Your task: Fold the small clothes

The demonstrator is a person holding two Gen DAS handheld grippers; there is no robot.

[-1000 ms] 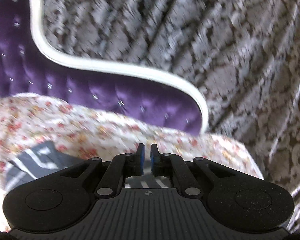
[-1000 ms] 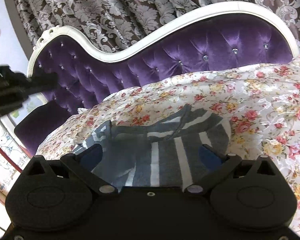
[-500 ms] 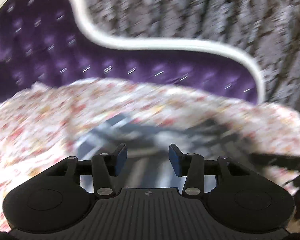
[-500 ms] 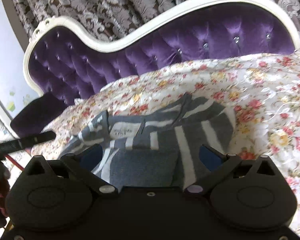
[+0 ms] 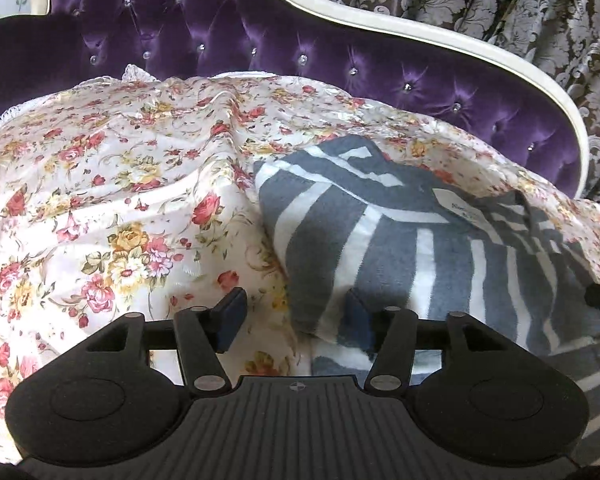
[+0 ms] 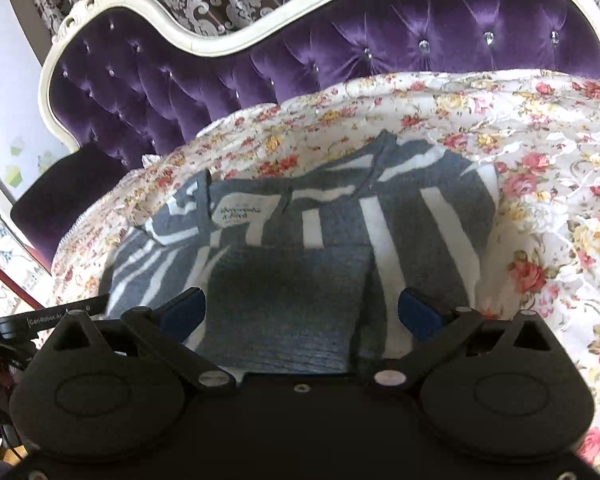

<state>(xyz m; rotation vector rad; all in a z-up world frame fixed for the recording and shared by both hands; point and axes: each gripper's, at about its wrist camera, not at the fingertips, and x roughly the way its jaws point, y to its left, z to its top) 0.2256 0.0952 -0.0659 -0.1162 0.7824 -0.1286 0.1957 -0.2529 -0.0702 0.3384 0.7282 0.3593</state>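
Folding in hand: striped grey-and-white garment (image 5: 428, 248) lies partly folded on the floral bedspread (image 5: 112, 200). Left gripper (image 5: 294, 314) jaws open over its near-left corner; right gripper (image 6: 300, 312) jaws wide open, empty, above the near edge. Next, likely: close on an edge, fold it across.

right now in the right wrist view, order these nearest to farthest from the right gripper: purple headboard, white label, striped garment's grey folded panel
1. Grey folded panel, just ahead of the right gripper, between its open fingers.
2. White label, farther up, left of centre.
3. Purple headboard, behind the floral sheet.
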